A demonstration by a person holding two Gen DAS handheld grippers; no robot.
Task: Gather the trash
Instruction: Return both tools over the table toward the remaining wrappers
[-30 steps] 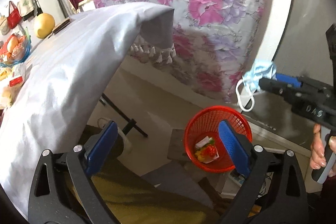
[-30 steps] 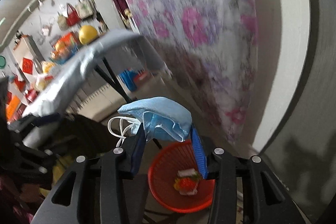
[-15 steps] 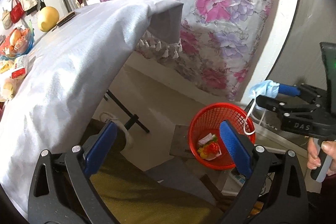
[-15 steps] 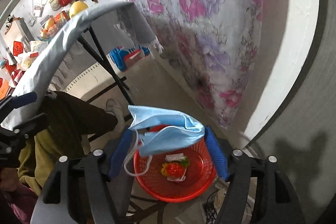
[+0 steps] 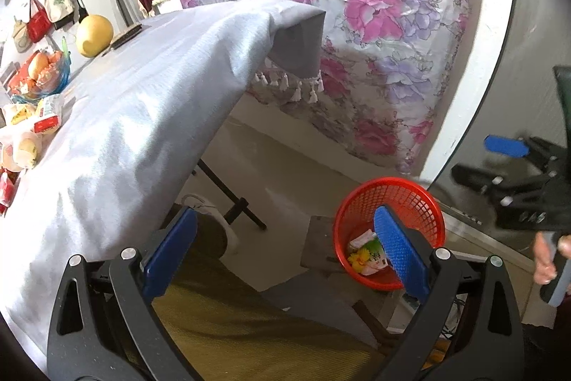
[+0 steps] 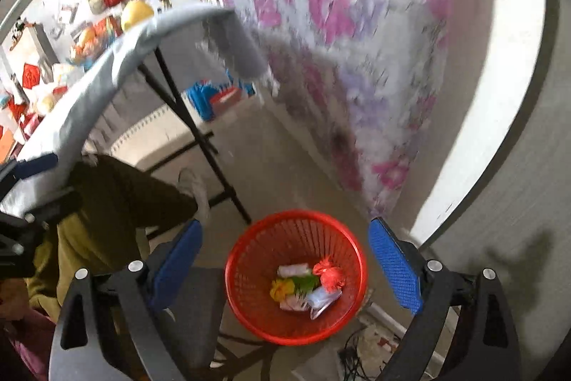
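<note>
The counter carries food packets that could be mistaken for trash. The red basket, on the floor, holds wrappers and the blue face mask; a knock could tip it. Both the right hand-held gripper and left hand-held gripper gape empty.

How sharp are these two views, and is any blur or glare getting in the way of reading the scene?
Left wrist view: mostly sharp, with glare on the grey tablecloth; only the right gripper is smeared. Right wrist view: the flowered sheet and table are streaked with motion blur, while the red basket and the blue face mask in it stay readable. Both show fisheye bending and dark corners.
</note>
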